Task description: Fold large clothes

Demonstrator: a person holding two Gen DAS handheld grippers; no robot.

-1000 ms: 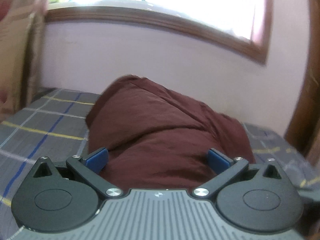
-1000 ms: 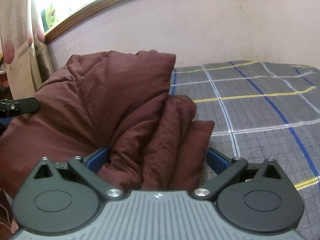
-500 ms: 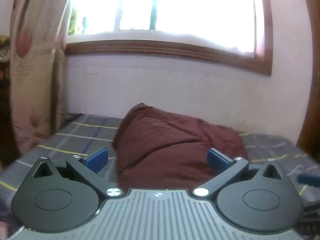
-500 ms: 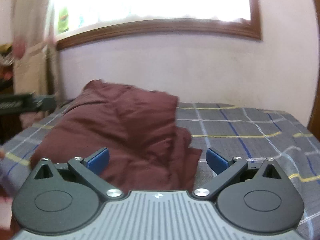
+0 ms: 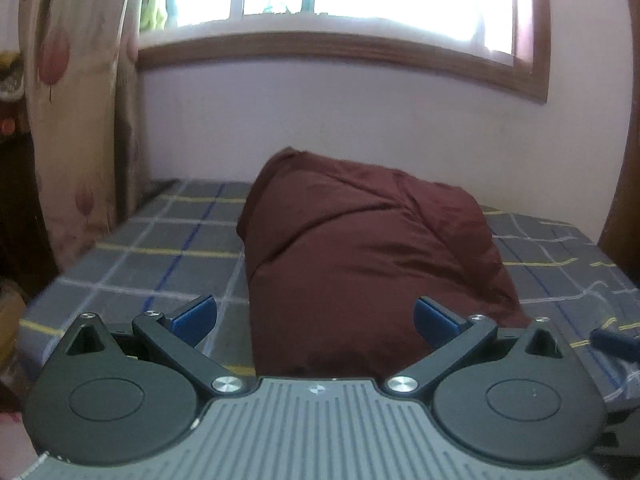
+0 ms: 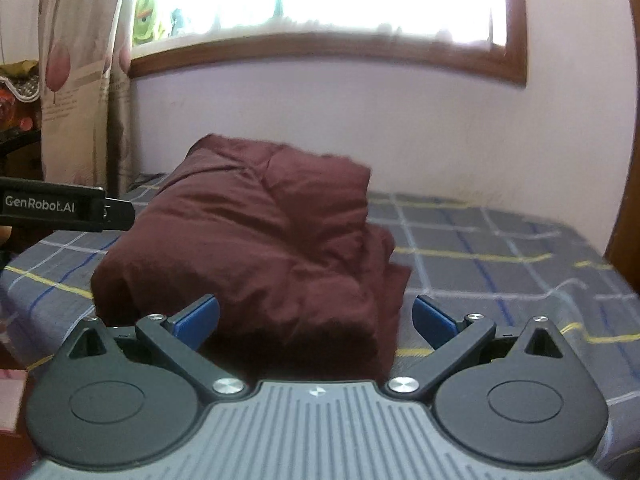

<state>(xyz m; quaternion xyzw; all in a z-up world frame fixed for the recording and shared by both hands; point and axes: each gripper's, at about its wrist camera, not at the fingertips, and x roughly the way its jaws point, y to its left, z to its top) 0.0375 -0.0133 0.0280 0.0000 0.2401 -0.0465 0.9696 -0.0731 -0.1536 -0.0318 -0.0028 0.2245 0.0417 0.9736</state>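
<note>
A dark maroon padded garment (image 5: pixel 368 252) lies folded into a thick bundle on a grey plaid bed (image 5: pixel 168 252); it also shows in the right wrist view (image 6: pixel 260 256). My left gripper (image 5: pixel 315 322) is open and empty, held back from the bundle's near end. My right gripper (image 6: pixel 316 320) is open and empty, also held back from the bundle. The left gripper's body (image 6: pixel 60 208) pokes in at the left of the right wrist view. A blue tip of the right gripper (image 5: pixel 612 342) shows at the right edge of the left wrist view.
The bed (image 6: pixel 500 256) stands against a pale wall under a wood-framed window (image 5: pixel 340 48). A patterned curtain (image 5: pixel 76 120) hangs at the left. A dark wooden post (image 5: pixel 624 200) stands at the right. Cluttered shelves (image 6: pixel 16 92) sit far left.
Both grippers have pulled back and risen from the bundle, which now looks smaller and farther off. More of the window and bed have come into view. Both stayed open.
</note>
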